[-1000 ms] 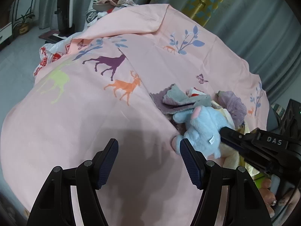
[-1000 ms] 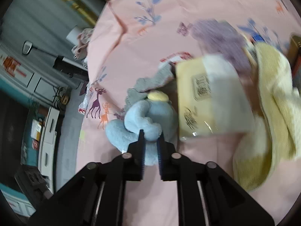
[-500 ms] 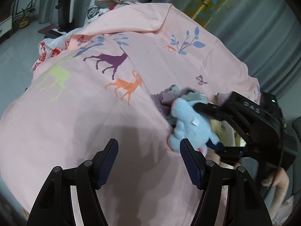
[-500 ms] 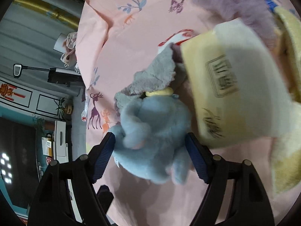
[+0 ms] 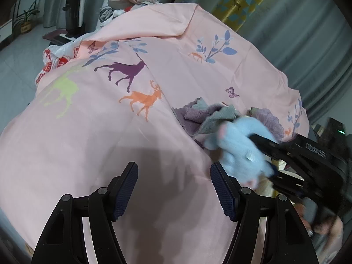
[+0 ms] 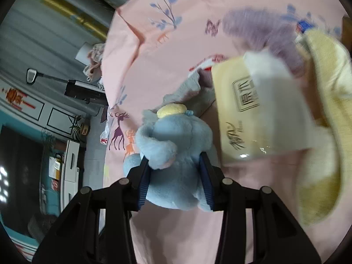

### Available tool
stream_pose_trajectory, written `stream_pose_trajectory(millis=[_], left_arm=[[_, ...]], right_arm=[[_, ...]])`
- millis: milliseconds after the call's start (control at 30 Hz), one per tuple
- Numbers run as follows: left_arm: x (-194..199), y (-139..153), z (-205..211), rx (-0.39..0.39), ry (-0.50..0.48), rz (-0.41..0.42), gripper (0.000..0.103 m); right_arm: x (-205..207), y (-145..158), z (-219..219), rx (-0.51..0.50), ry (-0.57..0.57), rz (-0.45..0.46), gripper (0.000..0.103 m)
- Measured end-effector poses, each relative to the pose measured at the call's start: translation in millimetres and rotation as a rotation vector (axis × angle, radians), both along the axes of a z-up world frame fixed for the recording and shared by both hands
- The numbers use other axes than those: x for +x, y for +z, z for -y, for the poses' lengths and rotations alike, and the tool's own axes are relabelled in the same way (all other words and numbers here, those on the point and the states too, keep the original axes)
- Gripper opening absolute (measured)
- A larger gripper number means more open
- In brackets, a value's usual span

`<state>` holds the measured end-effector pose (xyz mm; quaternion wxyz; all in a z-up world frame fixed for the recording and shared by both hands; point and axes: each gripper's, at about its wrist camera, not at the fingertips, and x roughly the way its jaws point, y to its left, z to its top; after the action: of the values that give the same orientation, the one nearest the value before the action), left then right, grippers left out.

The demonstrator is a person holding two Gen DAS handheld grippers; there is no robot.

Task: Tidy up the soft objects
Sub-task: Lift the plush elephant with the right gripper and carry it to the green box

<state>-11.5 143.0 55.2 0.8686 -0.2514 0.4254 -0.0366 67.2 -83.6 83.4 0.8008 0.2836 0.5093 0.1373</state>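
The right gripper (image 6: 175, 177) was seen at lower centre of its own view, jaws closing on a blue plush toy (image 6: 176, 154), the pads pressed into the toy's sides. In the left wrist view the same toy (image 5: 239, 149) appeared blurred at right of centre, held by the right gripper (image 5: 267, 154), above a pink bedsheet (image 5: 99, 143) printed with deer. The left gripper (image 5: 173, 187) was recorded at the bottom of its frame, jaws apart, nothing between them, only the sheet beneath. A grey cloth (image 5: 217, 118) and a purple cloth (image 5: 191, 116) were noted just behind the toy. In the right wrist view a yellow tissue pack (image 6: 259, 110) lay just right of the toy, with a yellow towel (image 6: 325, 114) at the right edge and a purple fluffy item (image 6: 259, 30) at upper right, blurred.
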Motion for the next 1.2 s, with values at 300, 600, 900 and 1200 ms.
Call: stream_pose_trajectory(millis=[300,600,900,1200], left_arm=[[-1,-2,23,-0.021,-0.096,-0.004,0.069],[-2,-4,51,-0.116,-0.24,-0.016,0.069],[-17,18,85,-0.156,-0.384,0.132,0.089],[-24,4,149,-0.029,-0.498,0.12,0.086]], right_arm=[[-63,35,34,-0.359,0.154,0.073,0.044],[-59,13,47,-0.335,0.216,0.074,0.073],[-70,28,96,-0.166,0.118,0.134,0.09],[-73,-18,99,0.046,0.139,0.004,0.08]])
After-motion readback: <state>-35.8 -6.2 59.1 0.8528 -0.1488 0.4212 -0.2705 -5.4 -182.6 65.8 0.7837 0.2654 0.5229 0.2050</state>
